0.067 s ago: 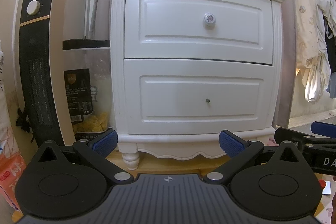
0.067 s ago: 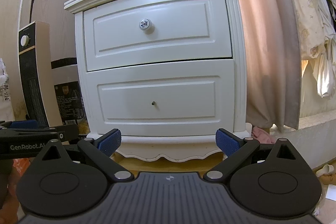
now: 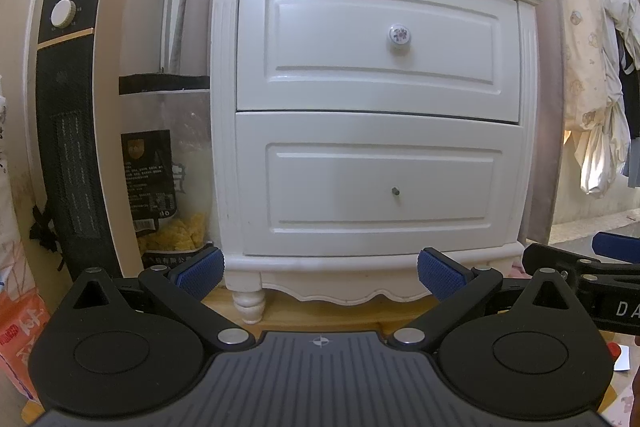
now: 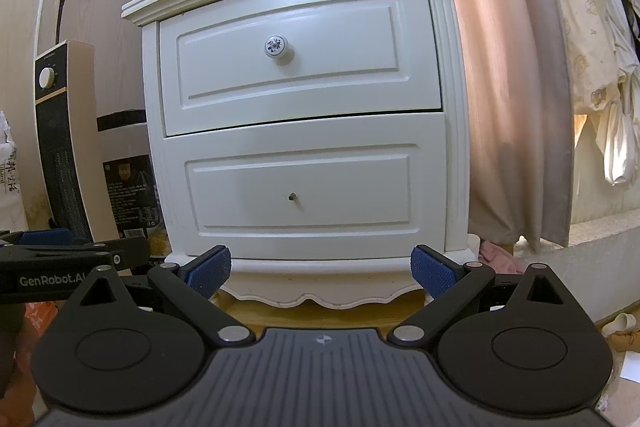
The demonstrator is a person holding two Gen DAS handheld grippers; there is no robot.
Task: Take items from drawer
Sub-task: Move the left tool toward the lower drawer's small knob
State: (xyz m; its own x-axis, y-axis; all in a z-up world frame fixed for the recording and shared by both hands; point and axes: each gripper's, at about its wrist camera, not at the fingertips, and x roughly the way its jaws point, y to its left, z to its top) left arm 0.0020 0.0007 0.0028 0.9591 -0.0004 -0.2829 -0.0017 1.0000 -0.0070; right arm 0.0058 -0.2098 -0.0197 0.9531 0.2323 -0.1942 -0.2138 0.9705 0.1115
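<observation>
Facing the white two-drawer wooden nightstand (image 3: 376,115), the left gripper (image 3: 320,273) gapes wide, empty, its floral ceramic knob (image 3: 399,37) up-right ahead.

Right wrist view: the right gripper (image 4: 322,269), equally wide and empty, sits below-right of that knob (image 4: 276,46); both drawers shut, contents hidden.

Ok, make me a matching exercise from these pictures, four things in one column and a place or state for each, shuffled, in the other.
Things:
1. top drawer
2. bottom drawer
3. heater
4. left gripper

Descriptions:
A. stands left of the nightstand
B. open, holding nothing
C. shut, round floral knob
D. shut, only a small bare peg

Pairs: 1-C, 2-D, 3-A, 4-B
</observation>
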